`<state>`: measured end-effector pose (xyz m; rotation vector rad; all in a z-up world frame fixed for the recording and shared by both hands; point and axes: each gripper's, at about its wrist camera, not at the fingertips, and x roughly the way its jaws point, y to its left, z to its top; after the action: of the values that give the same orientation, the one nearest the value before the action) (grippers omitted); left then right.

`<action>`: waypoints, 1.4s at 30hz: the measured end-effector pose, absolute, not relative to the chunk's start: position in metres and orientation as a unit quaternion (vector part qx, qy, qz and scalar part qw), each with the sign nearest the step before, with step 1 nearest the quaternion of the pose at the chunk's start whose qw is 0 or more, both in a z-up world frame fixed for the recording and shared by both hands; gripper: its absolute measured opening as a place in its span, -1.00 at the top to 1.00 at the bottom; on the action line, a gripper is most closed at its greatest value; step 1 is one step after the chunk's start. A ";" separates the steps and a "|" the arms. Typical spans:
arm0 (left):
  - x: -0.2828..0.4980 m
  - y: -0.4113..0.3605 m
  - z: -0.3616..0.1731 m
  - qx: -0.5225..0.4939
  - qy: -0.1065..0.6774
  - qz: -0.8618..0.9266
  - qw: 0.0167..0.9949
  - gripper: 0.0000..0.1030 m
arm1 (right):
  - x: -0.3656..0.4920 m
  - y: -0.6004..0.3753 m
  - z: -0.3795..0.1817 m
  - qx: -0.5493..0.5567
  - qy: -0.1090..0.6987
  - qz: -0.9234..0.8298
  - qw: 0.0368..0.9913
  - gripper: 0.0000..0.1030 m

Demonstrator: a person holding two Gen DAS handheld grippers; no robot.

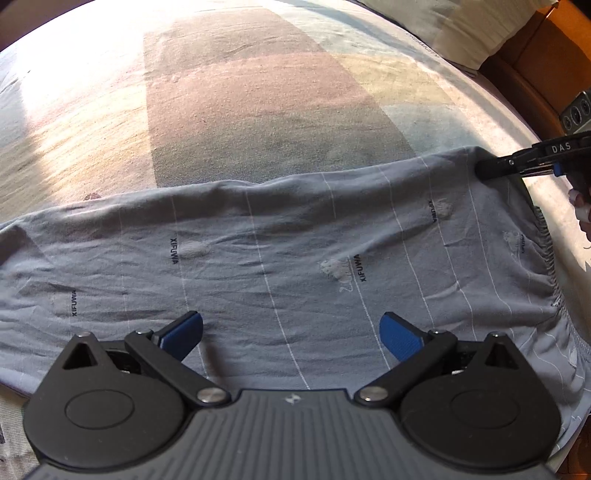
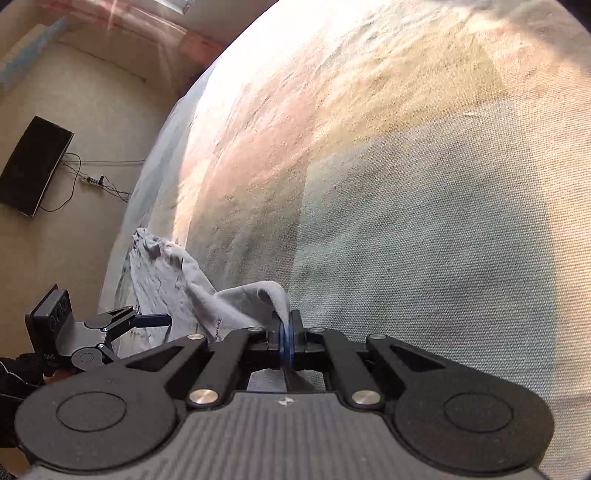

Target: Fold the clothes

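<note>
- A grey garment (image 1: 295, 251) with thin white stripes and small "XIFUWA" prints lay spread flat and creased across the near part of a bed (image 1: 240, 92).
- The garment's gathered elastic waistband (image 1: 550, 258) ran down its right edge in the left wrist view.
- The left claw (image 1: 291, 332) hung over the middle of the cloth, its blue pads (image 1: 400, 341) spread wide apart with nothing between them.
- The right claw (image 2: 286, 339) was clenched on a fold of the grey garment (image 2: 258, 295), the cloth pinched between its blue pads and lifted off the bed's surface (image 2: 406, 184).
- In the left wrist view the right claw (image 1: 484, 171) gripped the garment's far right corner.
- A pillow (image 1: 443, 26) rested at the bed's far right.
- A dark flat screen (image 2: 35, 166) and a power strip (image 2: 92, 180) lay on the floor beside the bed.
</note>
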<state>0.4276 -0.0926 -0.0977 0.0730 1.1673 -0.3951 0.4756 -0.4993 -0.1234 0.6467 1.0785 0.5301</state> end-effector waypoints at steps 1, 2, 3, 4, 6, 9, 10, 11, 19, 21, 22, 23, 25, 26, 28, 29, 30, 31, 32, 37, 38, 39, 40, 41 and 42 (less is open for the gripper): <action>0.428 -0.092 -0.096 0.036 0.545 -0.185 0.817 -0.96 | 0.475 -0.502 -0.122 0.295 0.496 0.231 0.783 0.93; 0.429 -0.091 -0.095 0.037 0.543 -0.184 0.819 -0.96 | 0.474 -0.503 -0.122 0.288 0.496 0.216 0.790 0.93; 0.430 -0.091 -0.093 0.039 0.540 -0.184 0.820 -0.96 | 0.475 -0.503 -0.124 0.279 0.504 0.196 0.794 0.90; 0.431 -0.090 -0.092 0.044 0.538 -0.182 0.822 -0.96 | 0.476 -0.503 -0.127 0.268 0.514 0.171 0.796 0.75; 0.433 -0.089 -0.088 0.051 0.533 -0.181 0.825 -0.96 | 0.473 -0.502 -0.125 0.265 0.508 0.151 0.806 0.69; 0.436 -0.084 -0.083 0.056 0.519 -0.182 0.833 -0.96 | 0.461 -0.499 -0.109 0.267 0.482 0.128 0.825 0.54; 0.438 -0.083 -0.082 0.060 0.517 -0.181 0.834 -0.96 | 0.457 -0.497 -0.103 0.263 0.475 0.129 0.830 0.50; 0.441 -0.082 -0.083 0.063 0.516 -0.180 0.835 -0.96 | 0.453 -0.492 -0.097 0.255 0.473 0.135 0.833 0.49; 0.456 -0.068 -0.088 0.100 0.500 -0.158 0.845 -0.96 | 0.459 -0.411 -0.081 0.147 0.492 0.220 0.829 0.46; 0.456 -0.057 -0.089 0.128 0.493 -0.141 0.849 -0.96 | 0.473 -0.386 -0.082 0.133 0.494 0.241 0.825 0.46; 0.458 -0.047 -0.089 0.130 0.493 -0.132 0.850 -0.96 | 0.483 -0.369 -0.083 0.131 0.496 0.252 0.821 0.46; 0.461 -0.035 -0.090 0.118 0.498 -0.125 0.850 -0.96 | 0.491 -0.353 -0.084 0.129 0.494 0.264 0.818 0.46; 0.463 -0.014 -0.094 0.087 0.512 -0.116 0.846 -0.96 | 0.507 -0.320 -0.083 0.127 0.487 0.286 0.815 0.47; 0.465 -0.003 -0.096 0.072 0.519 -0.112 0.844 -0.96 | 0.513 -0.305 -0.082 0.129 0.483 0.296 0.814 0.47; 0.461 0.011 -0.101 0.057 0.528 -0.108 0.840 -0.96 | 0.526 -0.278 -0.082 0.133 0.477 0.314 0.810 0.52; 0.456 0.016 -0.103 0.056 0.530 -0.109 0.839 -0.96 | 0.529 -0.267 -0.087 0.134 0.483 0.316 0.806 0.52; 0.450 0.020 -0.106 0.056 0.533 -0.110 0.837 -0.96 | 0.531 -0.258 -0.095 0.134 0.494 0.313 0.800 0.52; 0.445 0.024 -0.108 0.055 0.535 -0.111 0.835 -0.96 | 0.532 -0.248 -0.103 0.134 0.506 0.311 0.793 0.52; 0.440 0.029 -0.110 0.055 0.538 -0.112 0.834 -0.96 | 0.533 -0.239 -0.110 0.134 0.517 0.309 0.787 0.52; 0.428 0.038 -0.111 0.049 0.536 -0.123 0.834 -0.97 | 0.515 -0.237 -0.117 0.167 0.545 0.298 0.766 0.58; 0.429 0.038 -0.112 0.048 0.535 -0.125 0.834 -0.97 | 0.515 -0.235 -0.111 0.151 0.543 0.295 0.772 0.57; 0.430 0.039 -0.112 0.046 0.534 -0.126 0.835 -0.97 | 0.517 -0.233 -0.103 0.136 0.534 0.295 0.780 0.56; 0.430 0.039 -0.112 0.046 0.533 -0.126 0.835 -0.97 | 0.519 -0.231 -0.096 0.124 0.522 0.296 0.790 0.55; 0.431 0.039 -0.112 0.045 0.532 -0.127 0.836 -0.97 | 0.523 -0.230 -0.088 0.119 0.506 0.298 0.801 0.55; 0.430 0.040 -0.113 0.043 0.531 -0.127 0.837 -0.97 | 0.529 -0.228 -0.083 0.110 0.493 0.296 0.811 0.55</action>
<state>0.4304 0.0398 -0.1128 0.0909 1.1236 -0.2690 0.5292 -0.2280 -0.0827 0.2361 1.0531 0.6325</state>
